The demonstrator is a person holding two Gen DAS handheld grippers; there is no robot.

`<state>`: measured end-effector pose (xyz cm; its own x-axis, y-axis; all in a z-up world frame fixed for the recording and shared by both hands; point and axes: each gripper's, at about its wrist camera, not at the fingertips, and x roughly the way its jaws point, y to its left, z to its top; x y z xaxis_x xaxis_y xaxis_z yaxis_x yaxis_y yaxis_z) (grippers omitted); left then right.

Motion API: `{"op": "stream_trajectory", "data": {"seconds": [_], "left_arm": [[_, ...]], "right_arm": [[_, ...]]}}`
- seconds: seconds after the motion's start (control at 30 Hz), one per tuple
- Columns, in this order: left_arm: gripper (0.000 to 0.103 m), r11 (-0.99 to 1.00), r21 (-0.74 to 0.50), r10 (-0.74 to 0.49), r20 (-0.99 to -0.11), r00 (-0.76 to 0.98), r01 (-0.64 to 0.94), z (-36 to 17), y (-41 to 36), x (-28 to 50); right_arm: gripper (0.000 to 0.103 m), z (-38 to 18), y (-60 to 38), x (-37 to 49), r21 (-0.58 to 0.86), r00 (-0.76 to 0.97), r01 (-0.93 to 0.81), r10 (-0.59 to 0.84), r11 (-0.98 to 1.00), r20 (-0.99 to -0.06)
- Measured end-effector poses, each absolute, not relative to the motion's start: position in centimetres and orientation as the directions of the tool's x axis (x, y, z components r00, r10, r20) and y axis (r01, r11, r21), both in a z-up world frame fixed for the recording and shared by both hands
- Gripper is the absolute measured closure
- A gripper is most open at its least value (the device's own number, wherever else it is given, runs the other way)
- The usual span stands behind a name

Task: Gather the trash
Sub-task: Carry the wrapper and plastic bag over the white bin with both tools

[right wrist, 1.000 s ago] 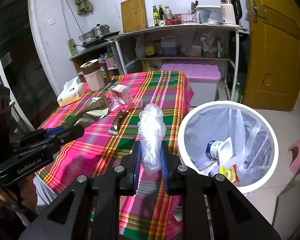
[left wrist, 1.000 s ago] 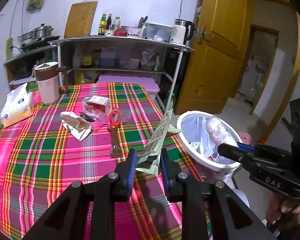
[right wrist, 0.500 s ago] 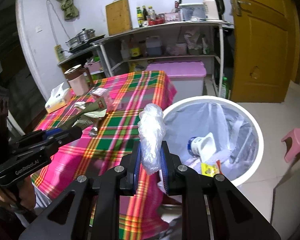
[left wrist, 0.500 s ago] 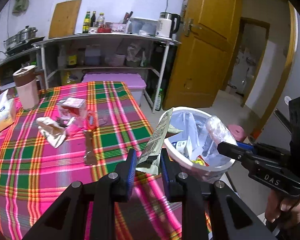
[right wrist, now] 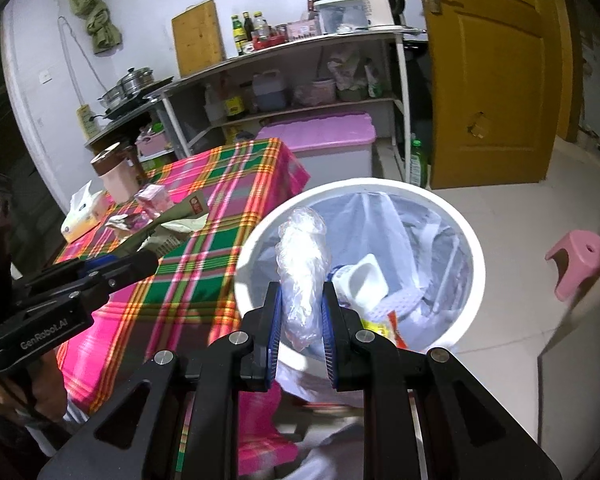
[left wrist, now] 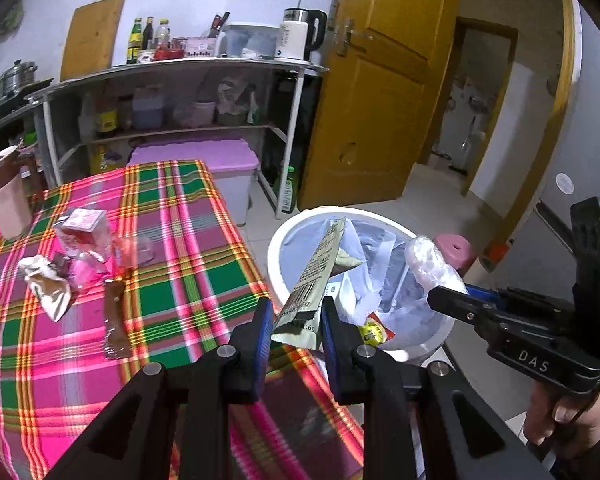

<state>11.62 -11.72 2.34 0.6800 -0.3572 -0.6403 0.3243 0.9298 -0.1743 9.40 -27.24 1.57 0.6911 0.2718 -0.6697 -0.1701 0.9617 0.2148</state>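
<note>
A long, flat olive-green wrapper [left wrist: 315, 280] is being gripped at its lower end by the left gripper [left wrist: 295, 334], whose blue pads are being pressed against its sides; black print and a barcode are being shown on its pale face, and its upper end is being held tilted up over the rim of the white bin [left wrist: 276, 248]. A crumpled wad of clear plastic film [right wrist: 303, 276] is being clamped by the right gripper [right wrist: 300, 334], the blue pads being squeezed into its lower half while the wrinkled, glossy top is being left standing upright above the fingers. In the right wrist view this wad is being held over the near rim of the bin [right wrist: 476, 264], which is being lined with a pale translucent bag and is already being occupied by a white cup, a yellow-and-red packet and other scraps. The bin is being kept on the floor just beside the edge of the table, which is being covered by a pink, green and yellow plaid cloth [left wrist: 188, 264]. On that cloth a crumpled silvery wrapper [left wrist: 46, 286], a brown strip wrapper [left wrist: 115, 322] and a small pink carton [left wrist: 85, 230] are being left lying near one another.
</note>
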Motion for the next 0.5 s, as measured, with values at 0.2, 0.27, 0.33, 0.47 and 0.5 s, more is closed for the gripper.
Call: {"op": "stream_trajectory", "data": {"seconds": [0.2, 0.27, 0.33, 0.47, 0.5], "left_arm": [[0.079, 0.921, -0.174, -0.373, -0.652, 0.66, 0.349, 1.7, -13.2, 12.7], [0.079, 0.918, -0.175, -0.377, -0.656, 0.653, 0.355, 1.5, -13.7, 13.1], [0.079, 0.916, -0.176, -0.382, -0.661, 0.646, 0.361, 1.2, -14.2, 13.5], [0.079, 0.911, -0.174, -0.388, -0.671, 0.632, 0.374, 0.7, -15.2, 14.5], [0.079, 0.909, -0.173, -0.389, -0.674, 0.628, 0.378, 0.6, -15.5, 14.8]], "right_arm": [[0.084, 0.9, -28.4, 10.0, 0.219, 0.686, -0.143, 0.256, 0.965, -0.681], [0.084, 0.6, -28.7, 10.2, 0.22, 0.683, -0.134, 0.251, 0.966, -0.686], [0.084, 0.4, -29.0, 10.5, 0.22, 0.68, -0.126, 0.246, 0.967, -0.691], [0.084, -0.2, -29.7, 11.0, 0.22, 0.673, -0.112, 0.237, 0.969, -0.701], [0.084, -0.3, -29.8, 11.0, 0.219, 0.671, -0.109, 0.234, 0.97, -0.703]]}}
